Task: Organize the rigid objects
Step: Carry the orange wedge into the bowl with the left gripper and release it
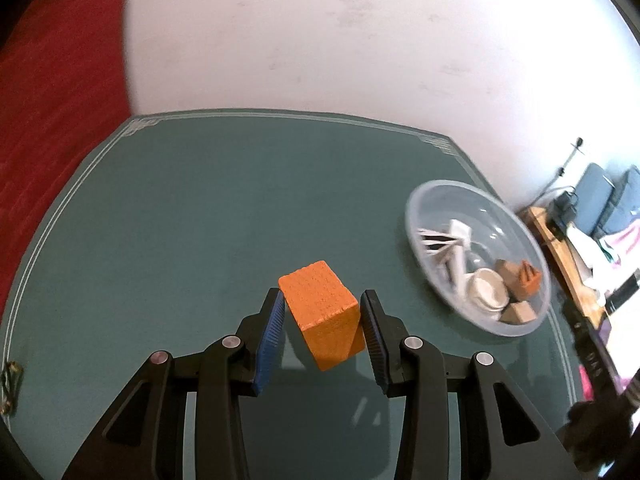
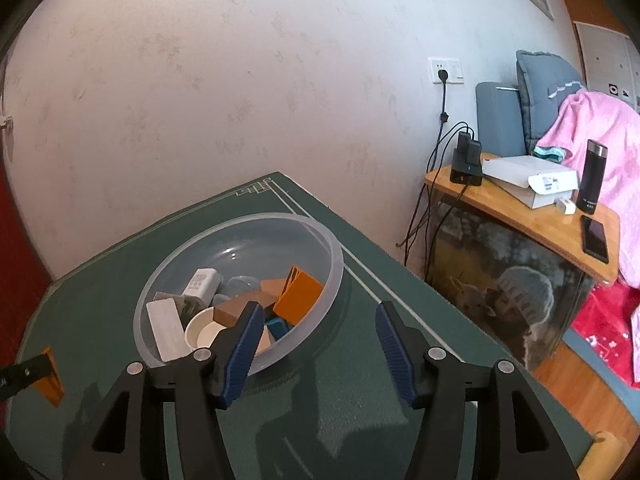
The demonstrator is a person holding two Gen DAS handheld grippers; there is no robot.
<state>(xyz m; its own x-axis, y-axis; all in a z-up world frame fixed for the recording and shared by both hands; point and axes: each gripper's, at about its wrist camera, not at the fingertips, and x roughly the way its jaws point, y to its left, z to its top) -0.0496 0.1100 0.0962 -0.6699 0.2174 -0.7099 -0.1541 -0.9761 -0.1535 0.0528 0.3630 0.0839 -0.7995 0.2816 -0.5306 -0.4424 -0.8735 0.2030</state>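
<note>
So the left gripper (image 1: 322, 322) is clamping an orange block (image 1: 323, 314) between its blue pads, and the block is sitting skewed in the grip, one corner tipping down, clear of the green table mat (image 1: 192, 208). Judging by the shadow under it, it's being carried above the mat, not resting on it. The right gripper (image 2: 316, 344) is hanging with its jaws apart and nothing between them, just in front of the clear plastic bowl (image 2: 336, 252), its left finger overlapping the near rim in the right wrist view.

My read: this is the carry step, block heading for the bowl, which is off to the right in the left wrist view. The next move is calling for a swing over the rim and then letting go above the pile.

The bowl is already holding a bunch of stuff: a white charger-looking block (image 2: 202, 282), a small white cup (image 2: 204, 332), wooden blocks (image 2: 234, 310), an orange piece (image 2: 300, 298). It's getting crowded, so the block could land on top and tip. The right gripper near the rim is possibly in the way too. The wooden side table (image 2: 520, 208) with the phone and flask is well apart, no issue.
</note>
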